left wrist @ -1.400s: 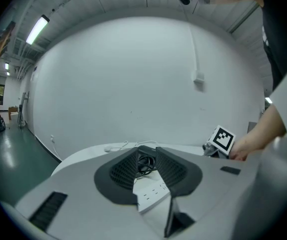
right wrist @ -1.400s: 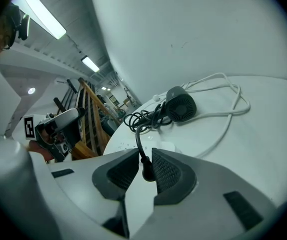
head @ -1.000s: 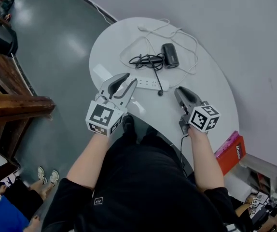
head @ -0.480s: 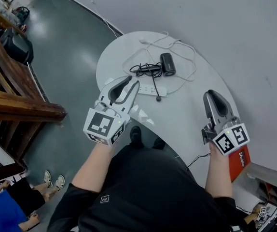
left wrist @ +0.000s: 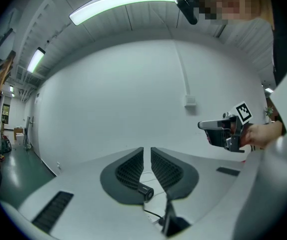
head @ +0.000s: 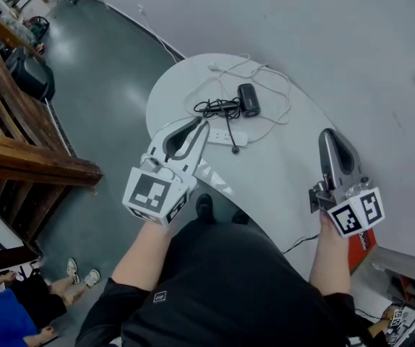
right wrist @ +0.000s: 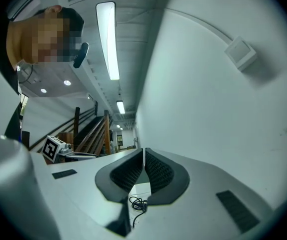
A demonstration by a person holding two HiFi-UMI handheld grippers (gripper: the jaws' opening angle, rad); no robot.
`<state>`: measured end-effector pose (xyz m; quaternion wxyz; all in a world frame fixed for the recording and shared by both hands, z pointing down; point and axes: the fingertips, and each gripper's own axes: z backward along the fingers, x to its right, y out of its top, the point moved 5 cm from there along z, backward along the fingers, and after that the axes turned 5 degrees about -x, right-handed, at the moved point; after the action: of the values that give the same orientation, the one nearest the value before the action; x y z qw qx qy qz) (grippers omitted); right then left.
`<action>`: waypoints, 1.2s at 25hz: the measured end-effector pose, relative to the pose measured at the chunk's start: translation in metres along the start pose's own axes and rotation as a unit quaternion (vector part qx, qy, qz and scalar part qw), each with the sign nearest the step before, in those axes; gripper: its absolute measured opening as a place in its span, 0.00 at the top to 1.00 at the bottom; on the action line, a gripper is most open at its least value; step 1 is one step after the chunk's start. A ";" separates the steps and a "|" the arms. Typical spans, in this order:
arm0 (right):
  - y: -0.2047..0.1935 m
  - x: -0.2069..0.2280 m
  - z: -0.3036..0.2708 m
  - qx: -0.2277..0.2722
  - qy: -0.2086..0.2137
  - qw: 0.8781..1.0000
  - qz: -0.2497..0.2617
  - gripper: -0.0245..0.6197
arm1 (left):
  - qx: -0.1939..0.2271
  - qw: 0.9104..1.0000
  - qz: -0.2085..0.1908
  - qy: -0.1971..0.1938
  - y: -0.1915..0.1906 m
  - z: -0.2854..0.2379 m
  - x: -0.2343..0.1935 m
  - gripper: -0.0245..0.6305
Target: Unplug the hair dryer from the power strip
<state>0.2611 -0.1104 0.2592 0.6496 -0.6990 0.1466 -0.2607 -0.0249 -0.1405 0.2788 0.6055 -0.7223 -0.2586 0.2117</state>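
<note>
The black hair dryer (head: 249, 99) lies on the round white table (head: 280, 172), its black cord coiled (head: 215, 107) beside it. The white power strip (head: 225, 136) lies nearer me. A black plug (head: 236, 149) rests on the table at its near edge, out of the sockets. My left gripper (head: 199, 125) hovers high above the strip's left end. Its jaws are closing to a narrow gap with nothing between them (left wrist: 147, 151), and the dryer (left wrist: 144, 191) shows below them. My right gripper (head: 328, 134) is raised at the right, shut and empty (right wrist: 144, 151).
A thin white cable (head: 272, 85) loops round the dryer at the table's far side. An orange-red box (head: 364, 238) sits on the floor at the right. Wooden stair rails (head: 34, 165) run along the left. A bystander's shoes (head: 81, 270) show at lower left.
Both grippers rose away from the table. The right one swung out to the right and turned. The left jaws narrowed. The dryer, cord and strip did not move.
</note>
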 end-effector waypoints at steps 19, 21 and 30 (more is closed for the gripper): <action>0.012 0.002 -0.001 0.010 -0.020 0.999 0.028 0.91 | -0.011 1.000 -0.006 0.005 0.014 -0.013 0.001 0.89; 0.008 0.002 -0.002 0.006 -0.021 0.999 0.034 0.91 | -0.013 1.000 -0.002 0.007 0.010 -0.015 -0.001 0.89; 0.000 0.003 -0.004 -0.004 -0.019 0.999 0.032 0.91 | -0.005 1.000 0.000 0.009 0.008 -0.017 -0.007 0.90</action>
<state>0.2608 -0.1155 0.2598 0.6574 -0.7016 0.1574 -0.2255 -0.0188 -0.1588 0.2742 0.6042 -0.7272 -0.2538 0.2042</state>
